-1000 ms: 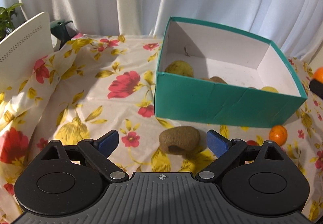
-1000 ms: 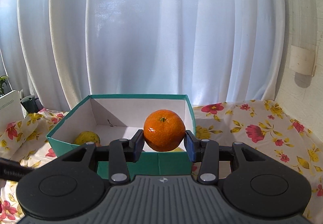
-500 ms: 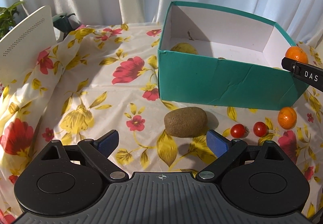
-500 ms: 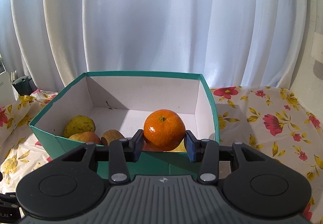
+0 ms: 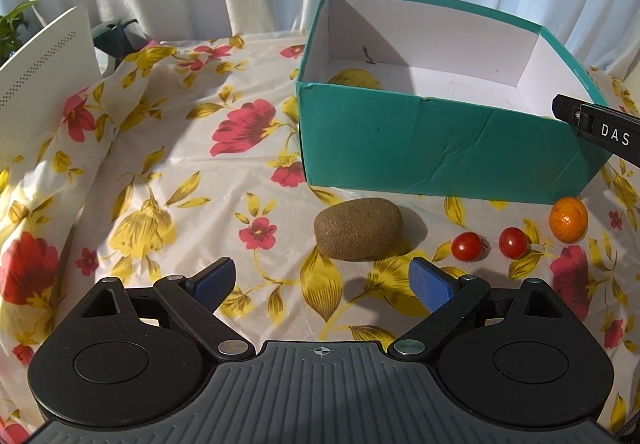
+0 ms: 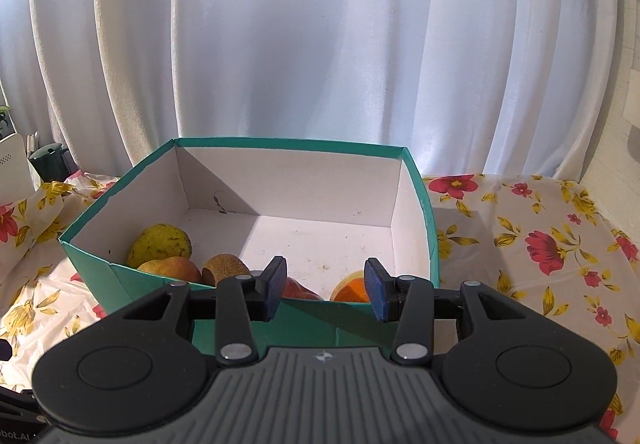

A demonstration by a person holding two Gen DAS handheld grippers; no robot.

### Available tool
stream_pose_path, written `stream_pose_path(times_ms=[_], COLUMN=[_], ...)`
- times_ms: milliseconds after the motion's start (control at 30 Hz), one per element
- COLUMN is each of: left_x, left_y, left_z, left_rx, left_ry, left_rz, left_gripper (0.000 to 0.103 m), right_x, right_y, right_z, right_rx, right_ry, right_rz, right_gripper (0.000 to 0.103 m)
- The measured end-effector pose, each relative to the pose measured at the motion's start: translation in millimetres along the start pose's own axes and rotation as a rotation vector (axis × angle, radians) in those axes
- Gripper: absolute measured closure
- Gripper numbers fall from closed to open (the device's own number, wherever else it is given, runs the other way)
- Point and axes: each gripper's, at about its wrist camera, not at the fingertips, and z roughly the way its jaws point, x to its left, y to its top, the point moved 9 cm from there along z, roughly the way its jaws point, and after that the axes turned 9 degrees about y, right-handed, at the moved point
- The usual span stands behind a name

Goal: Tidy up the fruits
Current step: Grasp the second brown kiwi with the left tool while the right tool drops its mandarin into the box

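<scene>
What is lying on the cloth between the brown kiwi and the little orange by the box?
Two cherry tomatoes lie side by side between the kiwi and the orange, seen in the left wrist view.

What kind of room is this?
Probably a home, likely a table by a window: a flowery tablecloth, white curtains with light behind them, and a teal box holding fruit.
</scene>
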Motion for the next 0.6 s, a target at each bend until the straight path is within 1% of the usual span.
stream_pose_path(times_ms=[67, 100, 133, 200, 233, 300, 400, 500, 533, 600], left_x=[-0.4, -0.5, -0.6, -1.2, -1.8, -3.3, -6.3, -9.9, -11.7, -15.7], left_y=[-0.7, -1.1, -1.5, -2.3, -2.7, -3.8, -7.4, -14.8, -17.5, -21.8], left_z=[-0.2, 0.3, 0.8, 1.4, 1.5, 1.4, 0.4, 2.0, 3.7, 8.1], left_rx=[0.0, 0.002, 0.004, 0.006, 0.006, 0.005, -0.004, -0.015, -0.011, -0.012], left_ry=[-0.002, -0.002, -0.002, -0.005, -0.009, -0.022, -0.055, -0.065, -0.071, -0.084], left_rz=[0.0, 0.0, 0.001, 0.003, 0.004, 0.004, 0.009, 0.024, 0.029, 0.035], left_gripper=[0.006, 0.006, 0.006, 0.006, 0.006, 0.006, 0.006, 0.006, 0.006, 0.006], right_x=[0.3, 0.4, -0.1, -0.6, -0.7, -1.6, -5.5, -11.5, -12.2, -9.7], right_y=[0.9, 1.7, 2.7, 5.7, 7.0, 7.2, -2.6, -23.5, -31.3, -47.5], right_z=[-1.9, -3.8, -6.7, -17.8, -24.2, -37.1, -53.1, -67.1, -70.3, -73.9], right_rx=[-0.007, -0.011, -0.019, -0.059, -0.077, -0.102, -0.097, -0.089, -0.087, -0.067], right_ry=[-0.003, -0.002, -0.007, -0.011, -0.006, 0.003, 0.017, -0.011, -0.015, 0.011], right_rz=[-0.004, -0.005, -0.004, -0.001, -0.001, 0.013, 0.086, 0.165, 0.179, 0.186], right_gripper=[0.059, 0.051, 0.032, 0.012, 0.006, 0.0, 0.0, 0.0, 0.0, 0.0])
